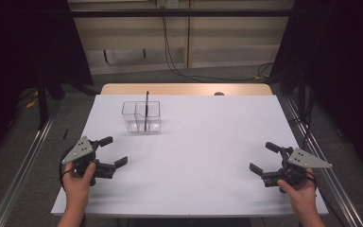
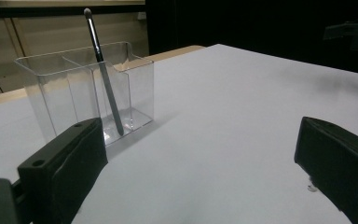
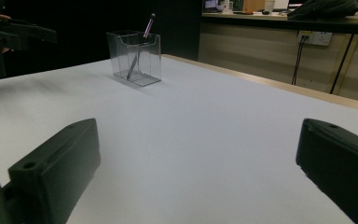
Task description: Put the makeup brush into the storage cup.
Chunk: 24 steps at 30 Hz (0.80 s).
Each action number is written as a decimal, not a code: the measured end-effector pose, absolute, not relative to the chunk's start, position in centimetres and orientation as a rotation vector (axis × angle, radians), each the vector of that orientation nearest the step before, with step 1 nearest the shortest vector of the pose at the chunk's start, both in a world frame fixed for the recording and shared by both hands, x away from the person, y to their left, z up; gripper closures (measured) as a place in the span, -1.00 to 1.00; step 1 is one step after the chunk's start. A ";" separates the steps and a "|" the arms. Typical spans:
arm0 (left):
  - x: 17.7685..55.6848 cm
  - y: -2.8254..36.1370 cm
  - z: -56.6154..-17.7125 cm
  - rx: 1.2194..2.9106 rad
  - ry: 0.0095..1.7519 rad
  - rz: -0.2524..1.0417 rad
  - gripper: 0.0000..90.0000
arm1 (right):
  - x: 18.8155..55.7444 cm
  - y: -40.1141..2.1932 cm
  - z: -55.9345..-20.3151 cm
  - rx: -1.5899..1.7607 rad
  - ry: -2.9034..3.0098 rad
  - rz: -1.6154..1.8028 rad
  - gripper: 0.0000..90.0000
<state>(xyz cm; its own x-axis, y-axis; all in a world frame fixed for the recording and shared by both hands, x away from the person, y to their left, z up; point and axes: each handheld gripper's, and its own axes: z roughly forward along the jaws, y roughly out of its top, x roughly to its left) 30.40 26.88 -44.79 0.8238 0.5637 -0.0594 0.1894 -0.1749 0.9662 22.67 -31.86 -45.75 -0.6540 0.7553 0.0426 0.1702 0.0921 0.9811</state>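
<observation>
The bench point(image 1: 194, 156) is the biggest thing here, with a white top and a strip of light wood along its far edge. I take the clear box point(image 1: 142, 116) as my landmark: it stands on the white top toward the far side and left of the middle. It is a see-through plastic holder with inner walls that divide it into compartments.

The left gripper point(image 1: 112, 152) is held by the person's left hand point(image 1: 78, 182) on the near side of the box, close to the left edge of the bench and somewhat to the left of the box. Its jaws are wide apart and hold nothing. In the left gripper view the box point(image 2: 86, 93) is near, just beyond the left jaw.

The right gripper point(image 1: 263, 158) is well apart from the box, on the near right side of the bench, held by the right hand point(image 1: 302, 194). Its jaws are also spread apart and empty. From there the box point(image 3: 134, 57) looks far away.

The brush point(image 1: 146, 111), thin and dark, stands inside the box and leans against its wall, with its tip above the rim. In the left gripper view the brush point(image 2: 103, 72) sits in the right compartment.
</observation>
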 end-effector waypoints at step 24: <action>30.0 27.0 -44.9 1.744 0.581 0.362 -0.95 | 23.1 -32.2 -45.9 0.921 1.886 1.585 -1.00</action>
<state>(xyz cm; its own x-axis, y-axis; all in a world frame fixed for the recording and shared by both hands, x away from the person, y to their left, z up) 30.03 26.97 -44.89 0.8269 0.5588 -0.0627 0.1902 -0.1730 0.9664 23.12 -32.16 -45.90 -0.6426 0.7649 0.0445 0.1755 0.0905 0.9803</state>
